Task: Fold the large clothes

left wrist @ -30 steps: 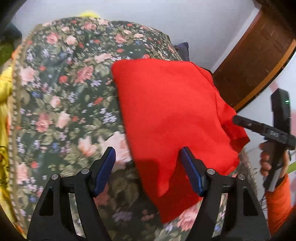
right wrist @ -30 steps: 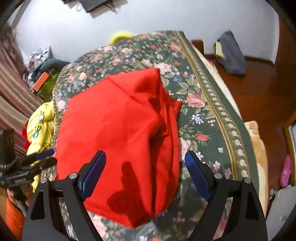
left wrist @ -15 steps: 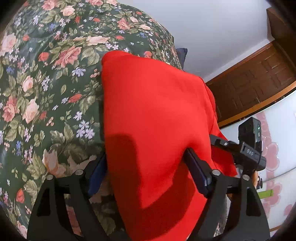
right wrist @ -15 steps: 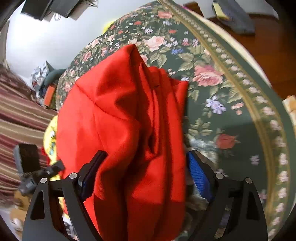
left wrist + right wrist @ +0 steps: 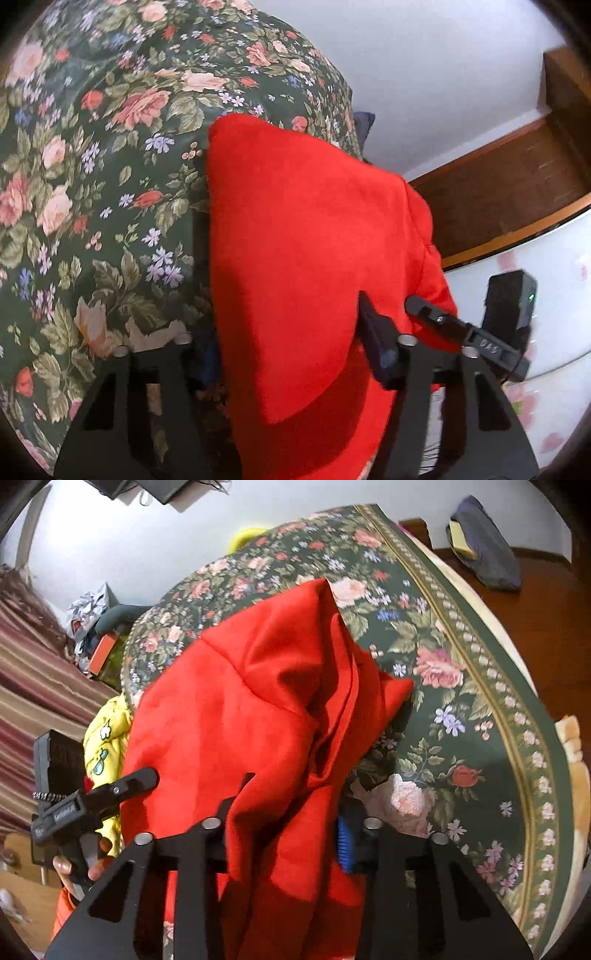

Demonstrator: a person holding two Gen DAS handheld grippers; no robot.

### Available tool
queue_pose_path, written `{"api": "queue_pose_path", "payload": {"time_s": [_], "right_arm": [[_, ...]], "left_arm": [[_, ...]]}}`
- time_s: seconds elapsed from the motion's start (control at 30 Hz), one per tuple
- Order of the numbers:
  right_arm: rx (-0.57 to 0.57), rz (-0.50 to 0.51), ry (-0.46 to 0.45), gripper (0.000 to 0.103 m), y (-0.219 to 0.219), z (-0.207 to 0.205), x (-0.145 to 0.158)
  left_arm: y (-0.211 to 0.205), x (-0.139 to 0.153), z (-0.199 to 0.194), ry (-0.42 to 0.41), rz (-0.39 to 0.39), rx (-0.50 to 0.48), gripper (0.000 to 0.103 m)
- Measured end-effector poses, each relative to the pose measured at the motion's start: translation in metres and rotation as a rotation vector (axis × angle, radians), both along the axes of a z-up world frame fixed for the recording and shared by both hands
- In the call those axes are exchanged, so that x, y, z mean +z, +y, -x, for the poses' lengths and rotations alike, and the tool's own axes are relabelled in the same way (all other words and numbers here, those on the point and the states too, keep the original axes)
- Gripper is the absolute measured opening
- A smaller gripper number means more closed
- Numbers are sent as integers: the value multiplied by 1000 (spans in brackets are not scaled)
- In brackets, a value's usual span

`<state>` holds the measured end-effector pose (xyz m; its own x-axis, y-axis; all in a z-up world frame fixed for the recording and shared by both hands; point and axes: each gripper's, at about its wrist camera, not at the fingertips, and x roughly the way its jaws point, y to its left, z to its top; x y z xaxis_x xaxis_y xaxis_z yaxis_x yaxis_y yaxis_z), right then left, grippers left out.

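A large red garment (image 5: 303, 236) lies on the floral bedspread (image 5: 92, 184), its near edge bunched between my fingers. My left gripper (image 5: 291, 354) is closing on the near left edge of the garment, and the cloth fills the gap and hides its left finger. My right gripper (image 5: 288, 834) is closing on the near right edge of the garment (image 5: 236, 716), which rises in folds from its jaws. The right gripper's blue pad (image 5: 343, 845) shows beside the cloth. Each gripper also shows at the other view's edge.
The floral bedspread (image 5: 461, 709) covers the bed, with a border strip along its right edge. A yellow printed cloth (image 5: 103, 734) lies at the bed's left side. A dark bag (image 5: 484, 542) sits on the wooden floor. A wooden door (image 5: 509, 192) stands beyond the bed.
Both grippers dropped onto the garment's near edge and narrowed from wide open around the cloth. The right side of the garment has risen into folds.
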<state>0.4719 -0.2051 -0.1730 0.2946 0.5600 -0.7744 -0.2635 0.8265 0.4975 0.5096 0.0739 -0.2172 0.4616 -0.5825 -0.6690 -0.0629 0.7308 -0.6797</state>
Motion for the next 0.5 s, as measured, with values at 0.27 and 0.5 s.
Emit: {"api": "queue_pose_path", "payload": {"time_s": [0.27,0.5], "right_arm": [[62,39,-72,23,33,15,25],[126,6,-132,19,76,27,60]], "left_arm": [[7,43,26,-85,-57,-18,38],[29,88,55,-189,-145,-25,37]]}}
